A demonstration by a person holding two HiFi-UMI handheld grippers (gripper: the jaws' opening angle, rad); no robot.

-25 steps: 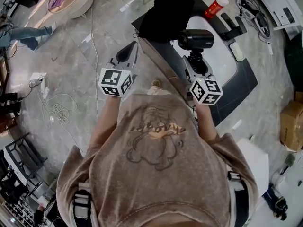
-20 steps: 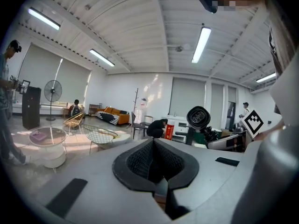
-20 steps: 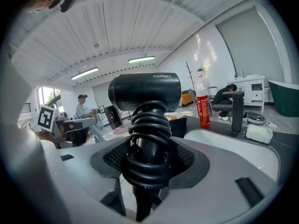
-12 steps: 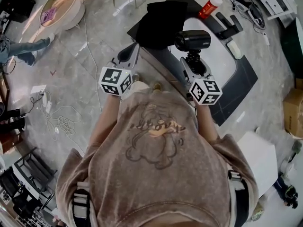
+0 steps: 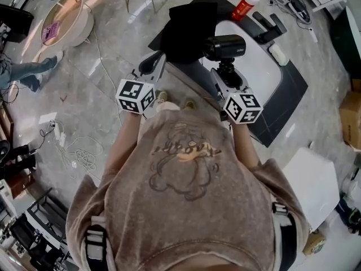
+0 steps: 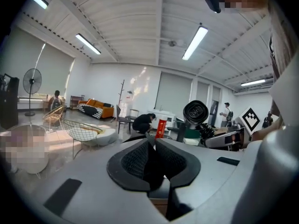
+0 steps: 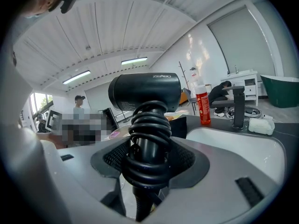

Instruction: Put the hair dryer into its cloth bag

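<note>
A black hair dryer [image 5: 224, 46] stands upright with its cord coiled round the handle [image 7: 149, 143]. My right gripper [image 5: 226, 75] is shut on that handle, holding the dryer over the near edge of the dark counter [image 5: 285, 97]. The black cloth bag [image 5: 189, 21] lies rumpled on the counter's far left part, just beyond the dryer. My left gripper [image 5: 151, 66] hangs to the left of the counter's corner, short of the bag, shut with its pads [image 6: 140, 160] together and nothing between them. From the left gripper view the hair dryer [image 6: 195, 113] shows to the right.
A white basin [image 5: 259, 61] is set in the counter right of the dryer. A red bottle [image 5: 243, 5], a black tap [image 5: 269, 31] and a small white item [image 5: 279, 54] stand around it. A white cable [image 5: 76, 151] lies on the floor at left; a round low table [image 5: 65, 21] stands far left.
Both grippers have drifted a little toward the counter and the bag. The dryer stays in the right gripper's hold. The left gripper remains empty.
</note>
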